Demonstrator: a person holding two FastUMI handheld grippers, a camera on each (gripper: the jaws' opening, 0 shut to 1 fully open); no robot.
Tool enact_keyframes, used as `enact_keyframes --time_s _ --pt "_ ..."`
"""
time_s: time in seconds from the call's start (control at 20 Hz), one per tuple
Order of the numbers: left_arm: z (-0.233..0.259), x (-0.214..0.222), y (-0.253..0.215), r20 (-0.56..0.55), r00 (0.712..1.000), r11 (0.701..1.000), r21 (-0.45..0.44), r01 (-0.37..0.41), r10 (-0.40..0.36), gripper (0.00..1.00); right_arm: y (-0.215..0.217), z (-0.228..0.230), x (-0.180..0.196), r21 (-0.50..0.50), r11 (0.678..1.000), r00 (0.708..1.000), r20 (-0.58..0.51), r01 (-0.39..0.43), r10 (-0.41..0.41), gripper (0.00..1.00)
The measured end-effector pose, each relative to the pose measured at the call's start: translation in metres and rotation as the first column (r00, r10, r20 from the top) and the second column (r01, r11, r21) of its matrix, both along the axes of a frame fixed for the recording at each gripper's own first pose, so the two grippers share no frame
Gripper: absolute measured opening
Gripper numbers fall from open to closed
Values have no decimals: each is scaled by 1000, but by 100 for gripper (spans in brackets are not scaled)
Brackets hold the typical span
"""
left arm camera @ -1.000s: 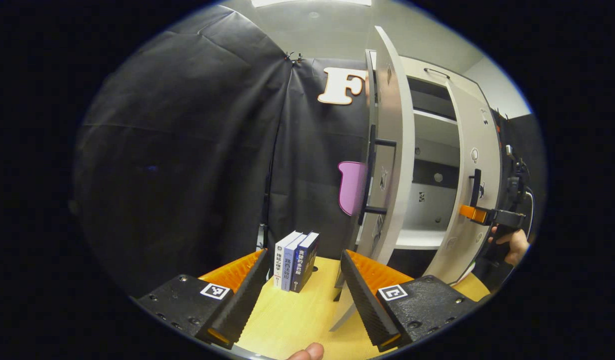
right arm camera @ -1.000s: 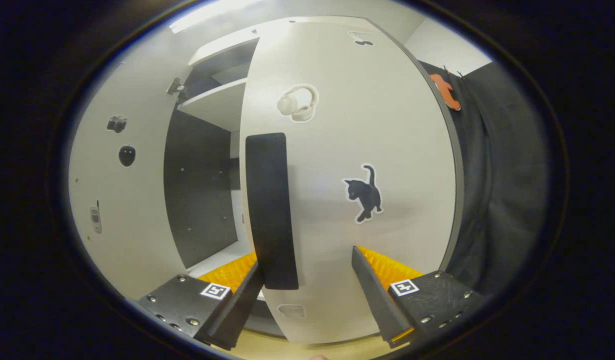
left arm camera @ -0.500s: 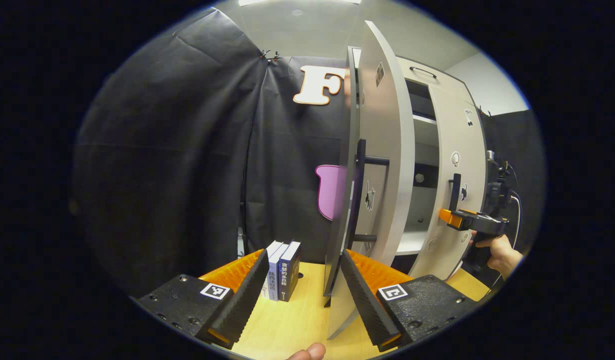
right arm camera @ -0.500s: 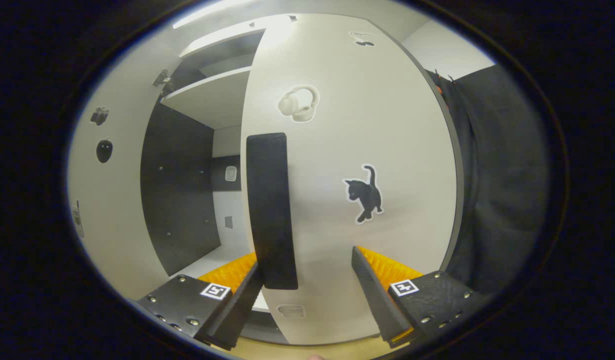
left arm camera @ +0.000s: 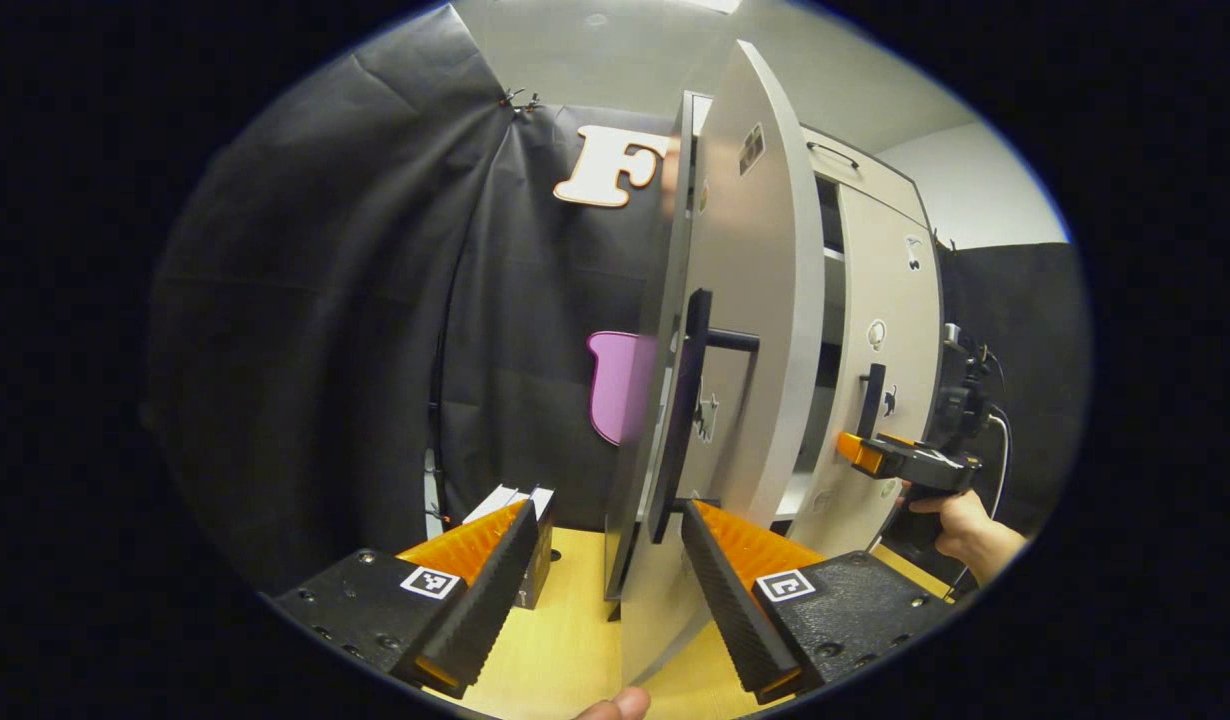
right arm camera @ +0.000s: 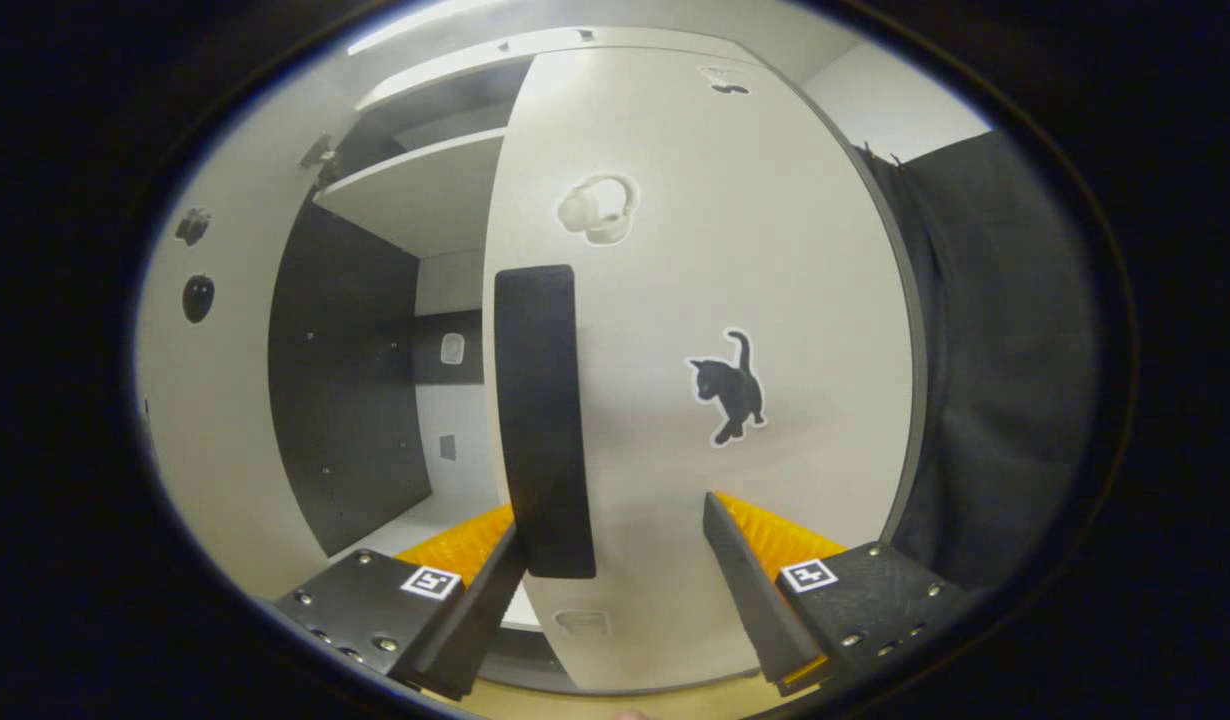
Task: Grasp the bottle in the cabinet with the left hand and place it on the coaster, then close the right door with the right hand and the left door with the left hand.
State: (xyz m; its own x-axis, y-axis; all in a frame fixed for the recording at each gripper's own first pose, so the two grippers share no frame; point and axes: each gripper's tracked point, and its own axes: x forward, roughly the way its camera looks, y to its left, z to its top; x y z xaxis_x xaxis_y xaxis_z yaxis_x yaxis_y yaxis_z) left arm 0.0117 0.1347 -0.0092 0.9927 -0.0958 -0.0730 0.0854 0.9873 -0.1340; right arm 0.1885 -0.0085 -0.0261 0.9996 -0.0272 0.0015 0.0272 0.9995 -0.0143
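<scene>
A black cloth wall (left arm camera: 375, 300) backs the booth, with a light wooden tabletop (left arm camera: 565, 640) below it. On that table stands a tall white cabinet (left arm camera: 855, 180) with both doors ajar.

In the left gripper view, the left door (left arm camera: 755, 300) swings out edge-on toward the camera, its black bar handle (left arm camera: 680, 420) running down in front of the panel. Farther off, the right door (left arm camera: 890, 300) stands nearly shut, with only a narrow gap of shelf visible between the two doors.

In the right gripper view, the right door (right arm camera: 695, 330) is close, carrying a black cat sticker (right arm camera: 730, 385) and a headphone sticker (right arm camera: 597, 208). Its black handle (right arm camera: 540, 420) hangs upright, and a white shelf (right arm camera: 415, 190) and dark inner wall show through the opening to its left.

The left gripper (left arm camera: 600, 590) has its fingers spread apart, the lower edge of the left door and its handle between them without touching either pad. The right gripper (right arm camera: 615, 580) is likewise spread wide; its left finger (right arm camera: 475, 610) sits just beside the foot of the handle, though contact cannot be told. In the left gripper view, a hand (left arm camera: 960, 525) holds that gripper against the right door.

A few books (left arm camera: 530, 520) stand on the table behind the left finger.

The bottle and the coaster cannot be located here.
</scene>
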Motion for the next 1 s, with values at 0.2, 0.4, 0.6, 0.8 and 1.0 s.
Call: enact_keyframes --time_s 0.2,0.4,0.6,0.8,1.0 --pt "3 2 -8 16 999 997 65 38 -39 92 -1 -9 -11 28 999 998 -54 -18 20 100" --pt "2 3 -28 9 996 995 49 85 -86 92 -4 -17 -39 22 999 998 -62 -33 34 100" --pt "2 7 -59 7 989 988 30 150 -150 92 -18 -27 -67 13 999 995 -89 -44 45 100" --pt "2 12 -89 14 981 981 0 193 -193 92 -44 -37 -85 36 999 993 -117 -12 16 100" --pt "4 17 -105 54 983 985 19 173 -174 92 -68 -40 -101 49 999 992 -128 17 -11 100"
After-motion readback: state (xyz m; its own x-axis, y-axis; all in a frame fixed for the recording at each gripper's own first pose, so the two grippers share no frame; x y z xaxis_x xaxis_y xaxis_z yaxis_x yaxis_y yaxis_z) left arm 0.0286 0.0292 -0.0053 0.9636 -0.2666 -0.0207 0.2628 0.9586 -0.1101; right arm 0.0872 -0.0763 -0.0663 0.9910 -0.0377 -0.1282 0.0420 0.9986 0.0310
